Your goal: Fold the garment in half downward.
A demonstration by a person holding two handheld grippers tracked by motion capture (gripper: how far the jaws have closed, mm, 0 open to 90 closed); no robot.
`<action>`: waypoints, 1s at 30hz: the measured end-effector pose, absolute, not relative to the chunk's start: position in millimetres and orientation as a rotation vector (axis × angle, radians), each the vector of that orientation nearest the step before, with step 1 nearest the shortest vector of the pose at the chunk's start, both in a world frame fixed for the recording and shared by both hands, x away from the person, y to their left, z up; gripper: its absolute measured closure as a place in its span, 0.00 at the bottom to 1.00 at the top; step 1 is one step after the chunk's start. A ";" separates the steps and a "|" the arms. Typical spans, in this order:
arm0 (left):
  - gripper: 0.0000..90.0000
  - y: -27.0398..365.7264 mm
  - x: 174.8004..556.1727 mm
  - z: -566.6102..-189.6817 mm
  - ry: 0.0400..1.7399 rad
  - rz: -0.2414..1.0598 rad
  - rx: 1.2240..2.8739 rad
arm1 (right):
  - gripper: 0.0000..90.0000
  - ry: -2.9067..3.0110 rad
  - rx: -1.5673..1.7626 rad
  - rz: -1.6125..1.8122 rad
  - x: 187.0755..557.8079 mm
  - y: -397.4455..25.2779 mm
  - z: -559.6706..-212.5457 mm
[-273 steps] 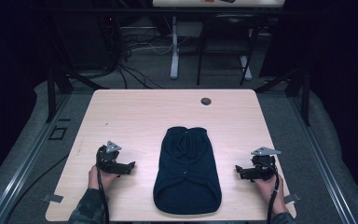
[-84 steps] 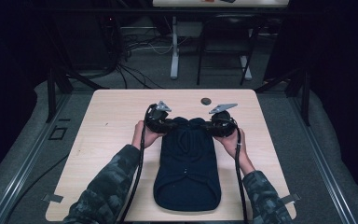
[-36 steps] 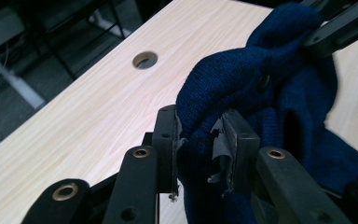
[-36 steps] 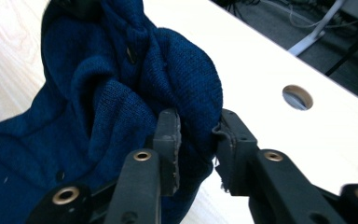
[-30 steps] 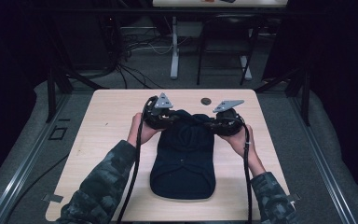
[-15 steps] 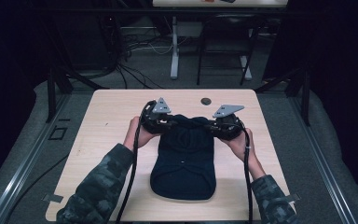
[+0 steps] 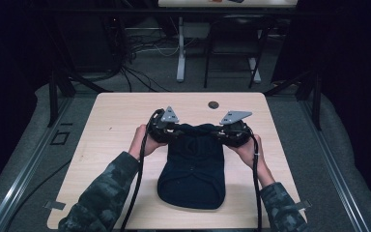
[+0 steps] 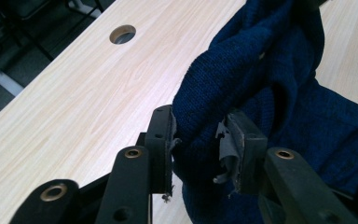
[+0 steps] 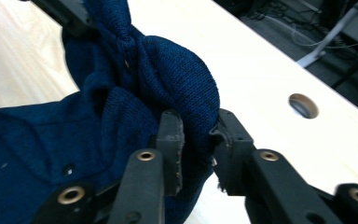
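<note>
Where the two grippers meet the cloth, a dark blue knit garment point(image 7: 192, 166) lies on the pale wood worktop point(image 7: 111, 121), its far edge bunched. Left gripper point(image 8: 200, 142): fingers point(image 8: 161, 140) clamped on a fold of that edge. Right gripper point(image 9: 196, 140): fingers point(image 9: 170, 140) likewise pinching a fold. Beyond both pairs of fingers, a round cable hole point(image 7: 213, 104) in the worktop.
</note>
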State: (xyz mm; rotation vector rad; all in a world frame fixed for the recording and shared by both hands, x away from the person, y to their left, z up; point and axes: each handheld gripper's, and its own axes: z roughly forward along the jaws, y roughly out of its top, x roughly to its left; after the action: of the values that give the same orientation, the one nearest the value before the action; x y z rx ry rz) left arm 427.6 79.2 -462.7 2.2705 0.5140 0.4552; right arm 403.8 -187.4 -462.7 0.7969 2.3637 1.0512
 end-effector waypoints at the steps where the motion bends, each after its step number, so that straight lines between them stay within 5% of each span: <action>1: 0.74 79.5 427.4 -463.4 0.510 0.454 2.271 | 0.78 2.374 0.799 1.050 403.6 -188.2 -462.5; 30: 0.71 87.0 397.5 -479.7 0.475 0.461 2.247 | 0.75 2.462 0.745 1.019 373.5 -189.6 -479.6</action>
State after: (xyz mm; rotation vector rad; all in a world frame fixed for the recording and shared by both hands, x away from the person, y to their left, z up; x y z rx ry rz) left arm 397.5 87.0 -479.7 2.2473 0.4746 0.4613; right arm 373.5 -189.6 -479.6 0.7452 2.4619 1.0191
